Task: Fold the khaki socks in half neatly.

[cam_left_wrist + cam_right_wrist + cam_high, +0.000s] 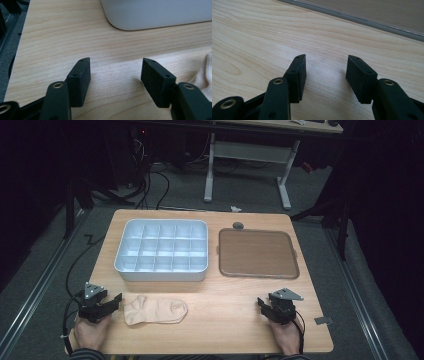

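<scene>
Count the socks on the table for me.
1. A single beige sock lies flat near the table's front edge, just right of the left gripper and in front of the white divided tray. Nothing seems to hide another.

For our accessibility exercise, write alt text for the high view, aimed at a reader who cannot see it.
A beige sock lies flat near the front of a wooden table, just right of the left tool; the right tool rests at the opposite front corner, both open and empty. Behind stand a white compartment tray and a brown tray.
</scene>
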`<action>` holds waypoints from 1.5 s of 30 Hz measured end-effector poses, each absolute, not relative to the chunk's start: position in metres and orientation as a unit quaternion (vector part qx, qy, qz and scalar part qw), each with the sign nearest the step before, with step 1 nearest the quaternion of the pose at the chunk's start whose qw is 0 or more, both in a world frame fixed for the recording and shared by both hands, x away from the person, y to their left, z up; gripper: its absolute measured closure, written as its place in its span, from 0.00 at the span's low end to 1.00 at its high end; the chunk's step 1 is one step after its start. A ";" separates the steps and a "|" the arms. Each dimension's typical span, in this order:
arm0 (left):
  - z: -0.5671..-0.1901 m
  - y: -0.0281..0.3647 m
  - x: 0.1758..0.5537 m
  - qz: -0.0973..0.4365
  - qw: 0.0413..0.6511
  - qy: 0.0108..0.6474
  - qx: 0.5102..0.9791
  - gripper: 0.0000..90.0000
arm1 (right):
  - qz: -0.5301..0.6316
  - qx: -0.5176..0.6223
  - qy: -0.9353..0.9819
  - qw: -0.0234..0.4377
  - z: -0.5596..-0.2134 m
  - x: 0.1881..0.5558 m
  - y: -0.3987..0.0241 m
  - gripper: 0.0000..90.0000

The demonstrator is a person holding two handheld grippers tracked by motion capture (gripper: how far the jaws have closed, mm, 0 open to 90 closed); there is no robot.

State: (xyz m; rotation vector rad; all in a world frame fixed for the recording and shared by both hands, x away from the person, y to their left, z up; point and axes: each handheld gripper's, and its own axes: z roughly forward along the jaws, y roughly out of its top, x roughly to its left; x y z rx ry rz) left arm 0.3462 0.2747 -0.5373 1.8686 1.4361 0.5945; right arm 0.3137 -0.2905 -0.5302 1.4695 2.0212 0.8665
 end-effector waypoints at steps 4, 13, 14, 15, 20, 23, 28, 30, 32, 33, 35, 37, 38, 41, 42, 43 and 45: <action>-0.537 0.275 0.346 0.227 0.351 0.553 0.721 0.47 | 0.319 0.534 0.744 0.245 -0.530 0.314 -0.291 0.57; -0.533 0.275 0.337 0.222 0.373 0.541 0.720 0.49 | 0.326 0.519 0.754 0.236 -0.530 0.313 -0.284 0.62; -0.532 0.274 0.335 0.223 0.376 0.539 0.720 0.50 | 0.331 0.518 0.754 0.231 -0.529 0.313 -0.283 0.63; -0.531 0.273 0.333 0.222 0.379 0.536 0.721 0.50 | 0.337 0.518 0.753 0.224 -0.528 0.312 -0.281 0.64; -0.524 0.268 0.323 0.207 0.394 0.520 0.729 0.50 | 0.367 0.508 0.753 0.201 -0.523 0.309 -0.269 0.67; -0.522 0.265 0.318 0.187 0.401 0.516 0.733 0.51 | 0.377 0.500 0.756 0.189 -0.521 0.307 -0.257 0.68; -0.523 0.257 0.312 0.158 0.399 0.513 0.743 0.51 | 0.391 0.480 0.767 0.170 -0.519 0.305 -0.234 0.69; -0.523 0.255 0.310 0.149 0.401 0.514 0.743 0.51 | 0.395 0.470 0.773 0.162 -0.518 0.304 -0.224 0.69; -0.524 0.253 0.309 0.144 0.402 0.516 0.742 0.51 | 0.397 0.458 0.780 0.156 -0.517 0.304 -0.214 0.69; -0.524 0.253 0.309 0.142 0.400 0.517 0.743 0.51 | 0.399 0.453 0.783 0.151 -0.517 0.304 -0.208 0.69; -0.524 0.252 0.308 0.141 0.398 0.517 0.744 0.51 | 0.401 0.443 0.789 0.144 -0.516 0.304 -0.199 0.69; -0.525 0.251 0.309 0.140 0.395 0.518 0.746 0.51 | 0.404 0.434 0.794 0.136 -0.515 0.304 -0.190 0.69; -0.526 0.251 0.309 0.140 0.393 0.519 0.746 0.51 | 0.405 0.429 0.796 0.132 -0.515 0.304 -0.185 0.69; -0.527 0.249 0.311 0.138 0.391 0.521 0.746 0.51 | 0.407 0.418 0.803 0.120 -0.514 0.305 -0.171 0.69; -0.527 0.249 0.311 0.138 0.390 0.519 0.748 0.50 | 0.408 0.413 0.806 0.117 -0.515 0.306 -0.166 0.69; -0.528 0.248 0.312 0.140 0.387 0.518 0.750 0.50 | 0.408 0.408 0.809 0.113 -0.515 0.307 -0.161 0.69; -0.529 0.247 0.312 0.139 0.383 0.517 0.753 0.51 | 0.407 0.400 0.814 0.107 -0.515 0.308 -0.151 0.69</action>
